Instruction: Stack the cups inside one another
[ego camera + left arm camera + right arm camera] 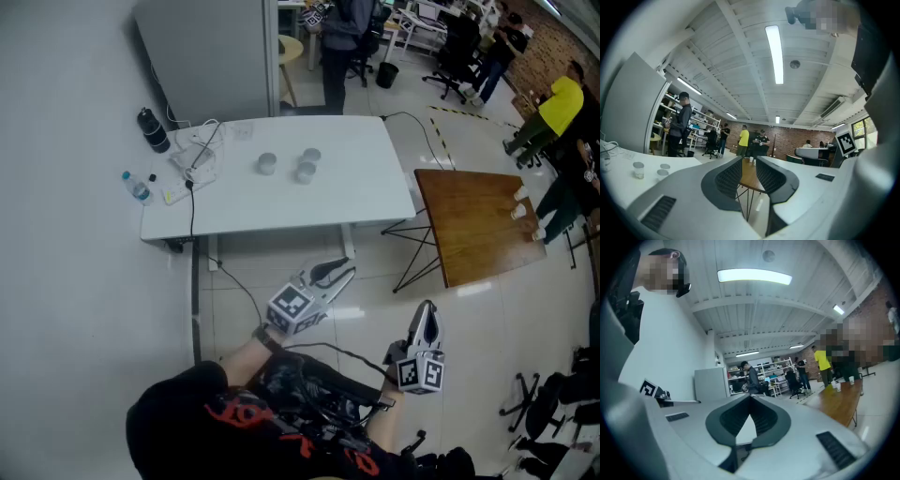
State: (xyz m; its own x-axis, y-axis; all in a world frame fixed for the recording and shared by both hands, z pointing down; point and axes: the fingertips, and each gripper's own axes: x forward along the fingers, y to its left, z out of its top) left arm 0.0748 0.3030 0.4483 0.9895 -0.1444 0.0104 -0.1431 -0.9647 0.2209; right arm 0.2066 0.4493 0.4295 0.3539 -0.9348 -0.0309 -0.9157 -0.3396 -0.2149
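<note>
Three small grey cups stand apart near the middle of the white table point(356, 187): one on the left point(267, 164), one further back point(311, 156) and one just in front of it point(306, 172). In the left gripper view the cups point(638, 169) are small, at the far left. Both grippers are held low in front of the table, well short of the cups. My left gripper point(339, 272) point(749, 161) has a narrow gap between its jaws and holds nothing. My right gripper point(427, 309) point(750, 397) is shut and empty, its tips touching.
A black bottle point(153, 129), a water bottle point(137, 187) and a power strip with cables point(192, 161) lie at the table's left end. A tilted wooden table point(478, 225) stands to the right. A grey cabinet point(206, 56) and several people are behind.
</note>
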